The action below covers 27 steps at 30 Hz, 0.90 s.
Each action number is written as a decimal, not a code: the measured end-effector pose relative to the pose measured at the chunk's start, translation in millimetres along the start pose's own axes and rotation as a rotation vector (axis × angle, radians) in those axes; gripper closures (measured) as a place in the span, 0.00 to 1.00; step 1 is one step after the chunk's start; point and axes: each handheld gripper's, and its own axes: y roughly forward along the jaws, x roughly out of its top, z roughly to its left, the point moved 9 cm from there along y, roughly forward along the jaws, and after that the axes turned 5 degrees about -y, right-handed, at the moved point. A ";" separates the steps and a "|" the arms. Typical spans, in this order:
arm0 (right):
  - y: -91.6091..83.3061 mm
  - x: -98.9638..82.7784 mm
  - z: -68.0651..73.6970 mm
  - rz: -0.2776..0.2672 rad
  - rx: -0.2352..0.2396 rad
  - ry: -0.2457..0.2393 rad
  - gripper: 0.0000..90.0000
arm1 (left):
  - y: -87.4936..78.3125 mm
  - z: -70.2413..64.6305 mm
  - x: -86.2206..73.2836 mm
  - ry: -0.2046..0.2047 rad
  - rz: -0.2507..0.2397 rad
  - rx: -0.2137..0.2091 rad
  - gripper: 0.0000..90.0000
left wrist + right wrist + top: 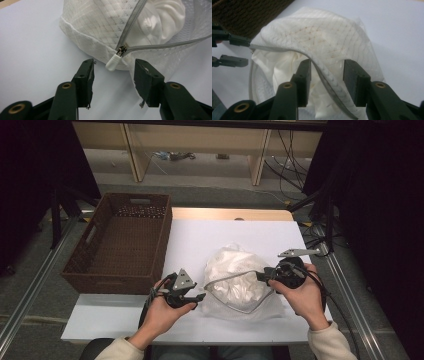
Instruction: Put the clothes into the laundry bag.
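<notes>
A white mesh laundry bag [235, 280] with a grey zipper lies unzipped on the white table [200, 232], with white cloth [170, 15] inside it. My left gripper [200, 296] is at the bag's left edge, open. Its jaws stand either side of the white zipper pull [113, 61] without touching it. My right gripper [260, 275] is at the bag's right side, also open. The bag's zippered rim [324, 75] passes between its jaws, and the pads stand apart from it. In the right gripper view the left gripper [235, 50] sits at the far left.
A dark brown wicker basket [162, 245] stands on the table's left part, close beside the bag. A wooden strip edges the table's far side. Metal rails run along both sides, with cables on the floor beyond.
</notes>
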 end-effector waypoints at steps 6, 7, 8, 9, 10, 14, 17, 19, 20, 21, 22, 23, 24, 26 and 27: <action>-4.4 7.3 5.3 -0.061 0.006 -0.020 0.62 | -2.8 1.3 -0.9 -0.001 -0.002 0.012 0.54; -7.2 8.3 6.0 -0.057 0.022 -0.047 0.61 | -3.7 1.2 -0.9 0.003 -0.003 0.011 0.54; -10.4 10.2 8.8 -0.065 0.031 -0.035 0.61 | -4.7 0.6 -1.5 0.000 0.001 0.007 0.54; -12.6 12.1 10.8 -0.076 0.045 -0.048 0.61 | -4.8 0.7 -2.0 -0.001 0.000 0.004 0.54; -14.6 10.4 12.3 -0.045 0.047 -0.067 0.61 | -4.7 1.8 -2.3 0.002 -0.007 0.007 0.54; -16.2 8.8 15.6 -0.022 0.053 -0.112 0.61 | -5.4 3.0 -3.1 -0.008 -0.004 0.016 0.53; -15.9 12.5 16.1 -0.061 0.053 -0.093 0.61 | -6.0 4.6 -3.0 -0.004 -0.004 0.025 0.53; -17.2 15.0 13.6 -0.085 0.038 -0.082 0.61 | -5.0 4.4 -3.0 -0.015 -0.009 0.012 0.53; -17.7 15.5 14.6 -0.092 0.047 -0.057 0.61 | -5.1 5.4 -3.0 -0.014 -0.009 0.014 0.53; -17.4 16.2 12.1 -0.102 0.038 -0.058 0.61 | -5.4 6.8 -3.2 -0.015 -0.005 0.022 0.53; -18.7 15.6 8.6 -0.095 0.034 -0.067 0.61 | -5.4 7.4 -2.9 -0.010 -0.007 0.020 0.53; -18.2 15.7 9.1 -0.110 0.037 -0.039 0.61 | -5.3 7.6 -2.8 -0.017 -0.008 0.022 0.53; -17.7 15.2 7.1 -0.107 0.045 -0.047 0.61 | -5.3 7.8 -2.5 -0.024 -0.010 0.026 0.52; -17.4 13.9 4.1 -0.099 0.033 -0.046 0.61 | -5.4 8.0 -2.4 -0.028 -0.010 0.030 0.52; -16.7 13.4 4.7 -0.100 0.044 -0.036 0.61 | -5.4 8.1 -2.4 -0.029 -0.010 0.031 0.52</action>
